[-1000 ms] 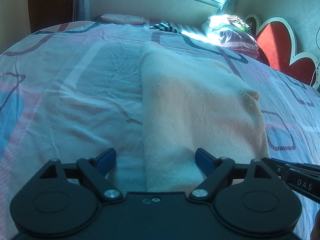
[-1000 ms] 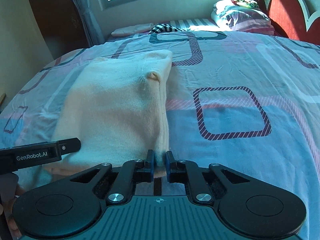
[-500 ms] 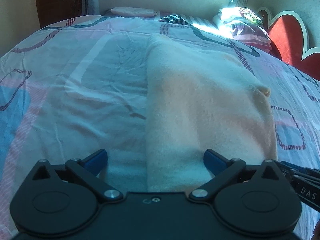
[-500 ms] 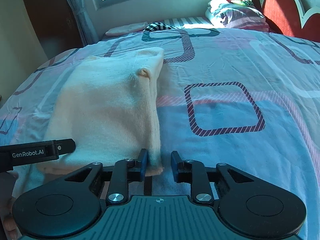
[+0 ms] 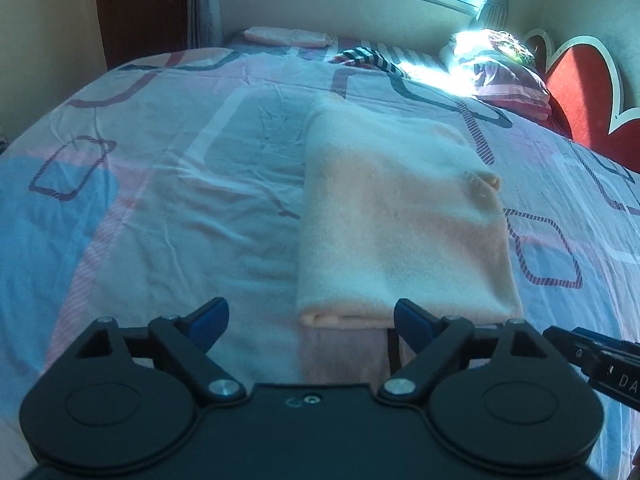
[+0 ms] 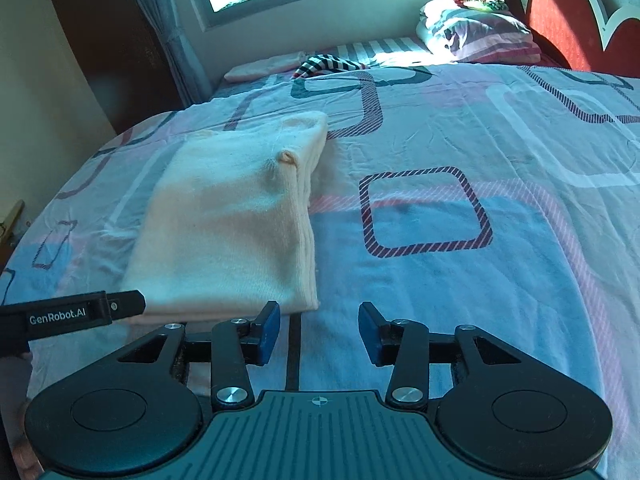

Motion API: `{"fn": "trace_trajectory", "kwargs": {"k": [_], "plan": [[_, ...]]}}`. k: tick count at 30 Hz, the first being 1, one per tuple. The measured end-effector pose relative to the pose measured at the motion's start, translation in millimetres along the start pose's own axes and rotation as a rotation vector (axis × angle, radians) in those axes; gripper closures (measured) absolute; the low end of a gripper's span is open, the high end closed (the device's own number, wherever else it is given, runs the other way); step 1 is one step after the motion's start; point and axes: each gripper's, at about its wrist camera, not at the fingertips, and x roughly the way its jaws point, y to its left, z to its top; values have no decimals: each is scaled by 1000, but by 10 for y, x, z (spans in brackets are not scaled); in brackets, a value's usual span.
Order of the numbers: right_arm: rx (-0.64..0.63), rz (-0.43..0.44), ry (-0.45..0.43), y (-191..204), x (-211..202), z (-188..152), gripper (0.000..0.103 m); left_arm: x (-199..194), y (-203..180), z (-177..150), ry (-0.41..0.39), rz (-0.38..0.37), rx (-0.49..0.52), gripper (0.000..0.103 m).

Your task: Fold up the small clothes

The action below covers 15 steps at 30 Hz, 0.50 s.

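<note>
A cream-peach knitted garment (image 5: 400, 216) lies folded into a neat rectangle on the patterned bedsheet (image 5: 180, 208). It also shows in the right wrist view (image 6: 228, 232), left of centre. My left gripper (image 5: 308, 320) is open and empty, just short of the garment's near edge. My right gripper (image 6: 319, 332) is open and empty, just off the garment's near right corner. Neither touches the cloth.
A striped dark cloth (image 6: 328, 65) and a pink folded item (image 6: 264, 67) lie at the far end of the bed. Pillows (image 6: 476, 28) rest against a red heart-shaped headboard (image 6: 560, 20). A window and curtain stand behind. The other gripper's body (image 6: 72, 314) shows at the left.
My right gripper opened and let go of the garment's near corner. Both grippers drew back toward me, away from the folded garment, which stays flat on the bed.
</note>
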Motion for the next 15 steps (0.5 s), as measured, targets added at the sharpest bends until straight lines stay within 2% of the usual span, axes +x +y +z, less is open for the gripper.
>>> {"fn": "trace_trajectory", "kwargs": {"k": [4, 8, 13, 15], "plan": [[-43, 32, -10, -8, -433, -207, 58, -467, -64, -155, -56, 32, 29, 8], [-103, 34, -70, -12, -972, -459, 33, -930, -110, -368, -87, 36, 19, 8], [-147, -9, -153, 26, -1632, -708, 27, -1402, -223, -665, -108, 101, 62, 8], [-170, -32, -193, 59, -1869, -798, 18, -1600, -254, -776, -115, 107, 78, 8]]}}
